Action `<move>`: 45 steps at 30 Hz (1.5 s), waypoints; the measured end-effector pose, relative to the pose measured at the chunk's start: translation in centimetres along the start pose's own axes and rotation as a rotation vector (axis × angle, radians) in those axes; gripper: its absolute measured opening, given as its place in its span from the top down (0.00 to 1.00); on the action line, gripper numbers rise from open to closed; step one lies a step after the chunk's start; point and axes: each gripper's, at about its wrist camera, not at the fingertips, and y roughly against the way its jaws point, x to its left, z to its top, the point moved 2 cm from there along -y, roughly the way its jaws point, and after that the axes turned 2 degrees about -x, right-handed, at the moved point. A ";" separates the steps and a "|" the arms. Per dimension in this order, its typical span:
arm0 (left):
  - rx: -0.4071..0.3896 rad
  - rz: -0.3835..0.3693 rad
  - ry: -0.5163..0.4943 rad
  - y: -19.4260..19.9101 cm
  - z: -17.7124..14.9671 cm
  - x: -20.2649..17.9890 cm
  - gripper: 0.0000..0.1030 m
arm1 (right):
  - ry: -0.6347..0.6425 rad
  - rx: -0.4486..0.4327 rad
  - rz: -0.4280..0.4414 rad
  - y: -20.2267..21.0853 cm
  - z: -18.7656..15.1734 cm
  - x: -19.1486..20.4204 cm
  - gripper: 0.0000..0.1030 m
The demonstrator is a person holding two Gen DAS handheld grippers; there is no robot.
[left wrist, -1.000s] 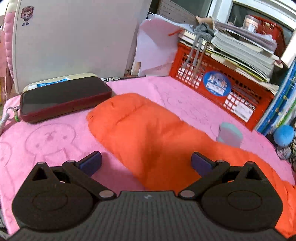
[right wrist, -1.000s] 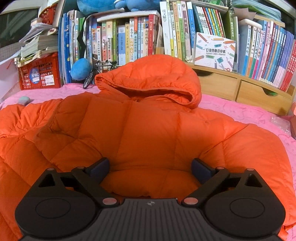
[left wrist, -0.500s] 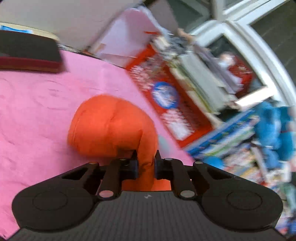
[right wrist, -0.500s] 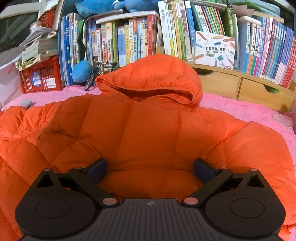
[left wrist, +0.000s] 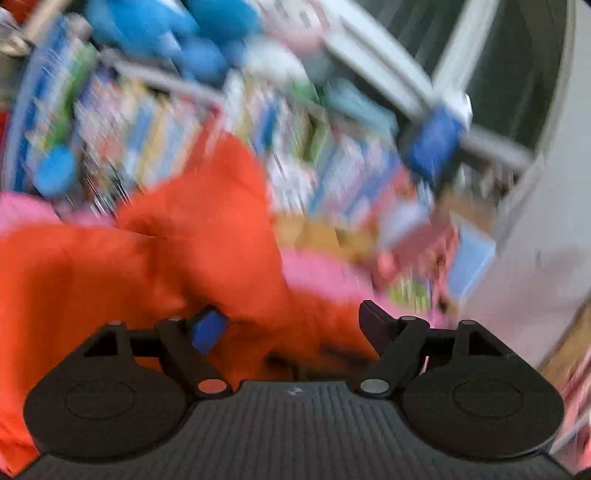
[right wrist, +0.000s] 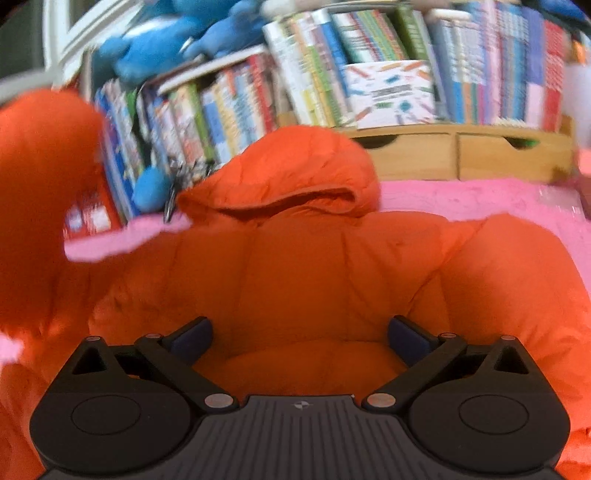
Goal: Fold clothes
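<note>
1. Left wrist view, heavily blurred: the left gripper [left wrist: 291, 325] has its jaws apart and opening, with orange fabric of the jacket [left wrist: 155, 258] bunched between them. Whether the pads press on that fabric cannot be told; they stand well apart and seem clear of it.
2. In this view the jacket fills the lower left, lying on the pink cloth [left wrist: 317, 269], which shows just right of the jacket.
3. Behind the jacket runs a row of books [left wrist: 147, 122], smeared by motion, with a blue plush toy [left wrist: 173, 26] above them.
4. Right wrist view: the right gripper [right wrist: 299, 341] has its jaws spread wide, hovering over the lower body of the jacket [right wrist: 314, 277]. The pads flank a puffy fold of the jacket but do not pinch it.
5. The jacket lies front-up on the pink cloth [right wrist: 461, 195], its hood [right wrist: 295, 177] at the far end, nearest the books [right wrist: 332, 74].
6. The jacket's sleeve [right wrist: 40, 177] on the left of this view is raised off the cloth, a blurred orange mass above the jacket's shoulder.
7. Right of the hood, behind the jacket, stand wooden drawers [right wrist: 461, 155] under the books.
</note>
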 end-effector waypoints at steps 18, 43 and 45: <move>-0.076 0.519 -0.189 7.6 -3.0 4.8 0.04 | -0.130 -0.081 0.058 5.6 0.5 -1.6 0.00; -0.106 0.775 -0.303 4.9 -2.0 7.3 0.04 | 0.145 -0.128 -0.252 4.5 4.2 0.1 0.81; -0.096 0.794 -0.287 4.1 -1.8 7.9 0.04 | 0.193 -0.102 -0.297 3.9 3.4 -0.2 0.81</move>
